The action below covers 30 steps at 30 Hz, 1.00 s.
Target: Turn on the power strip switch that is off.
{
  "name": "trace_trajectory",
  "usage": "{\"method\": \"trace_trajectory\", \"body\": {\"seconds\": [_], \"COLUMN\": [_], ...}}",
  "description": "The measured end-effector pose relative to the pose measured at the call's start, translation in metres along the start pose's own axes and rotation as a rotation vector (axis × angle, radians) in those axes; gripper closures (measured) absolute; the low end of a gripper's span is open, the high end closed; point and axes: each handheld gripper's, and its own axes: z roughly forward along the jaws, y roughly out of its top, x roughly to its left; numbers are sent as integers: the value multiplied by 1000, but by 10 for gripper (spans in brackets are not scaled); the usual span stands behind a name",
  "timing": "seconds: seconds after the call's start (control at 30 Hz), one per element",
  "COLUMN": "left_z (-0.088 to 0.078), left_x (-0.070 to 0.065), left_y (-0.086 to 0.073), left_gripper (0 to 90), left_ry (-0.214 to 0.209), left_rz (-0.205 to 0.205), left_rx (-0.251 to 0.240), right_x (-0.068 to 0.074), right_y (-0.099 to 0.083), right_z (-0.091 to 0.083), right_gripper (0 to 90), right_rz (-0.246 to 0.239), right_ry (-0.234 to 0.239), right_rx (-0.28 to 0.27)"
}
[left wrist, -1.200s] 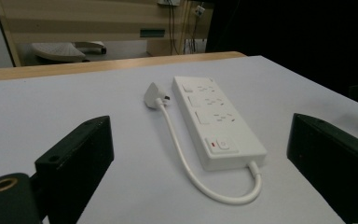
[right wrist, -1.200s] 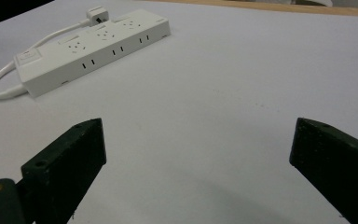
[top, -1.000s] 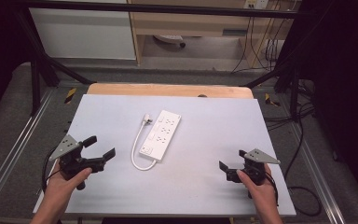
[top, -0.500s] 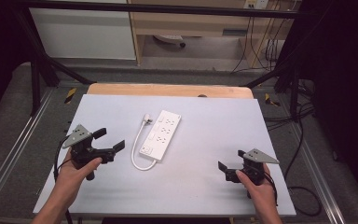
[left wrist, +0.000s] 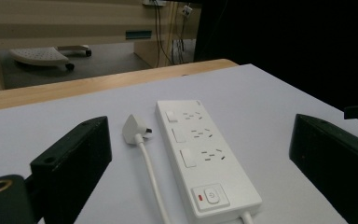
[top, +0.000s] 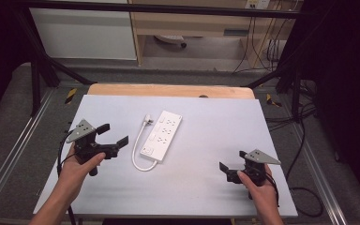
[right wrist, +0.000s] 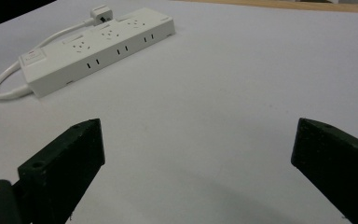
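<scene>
Pale grey, the desk (top: 201,187) carries a white power strip (top: 161,136) with its short cable (top: 136,157) looping back to the plug (top: 147,120). Our left gripper (top: 113,135) hangs with its jaws spread wide and nothing between them; the strip lies just ahead of it, the plug ahead and slightly to its left. Our right gripper (top: 226,169) is likewise open and empty, the strip well ahead and to its left. For a clean grasp, we judge, we should lower the left gripper squarely over the strip's narrow width, keep clear of the cable, and close gently.
</scene>
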Motion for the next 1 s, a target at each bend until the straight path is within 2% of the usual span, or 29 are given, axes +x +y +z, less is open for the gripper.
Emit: {"method": "trace_trajectory", "body": {"seconds": [0.3,0.53,1.0], "left_z": [16,33,66], "left_x": [-3,-5,-4], "left_y": [13,20,29], "left_gripper": [61,62,65], "left_ry": [12,2,17], "left_rz": [33,32,42], "left_rx": [4,16,21], "right_x": [0,-1,-3], "right_y": [0,1,1], "right_z": [0,0,0], "right_gripper": [30,31,47], "right_rz": [3,1,15], "right_ry": [0,0,12], "right_rx": [-3,-5,-3]}}
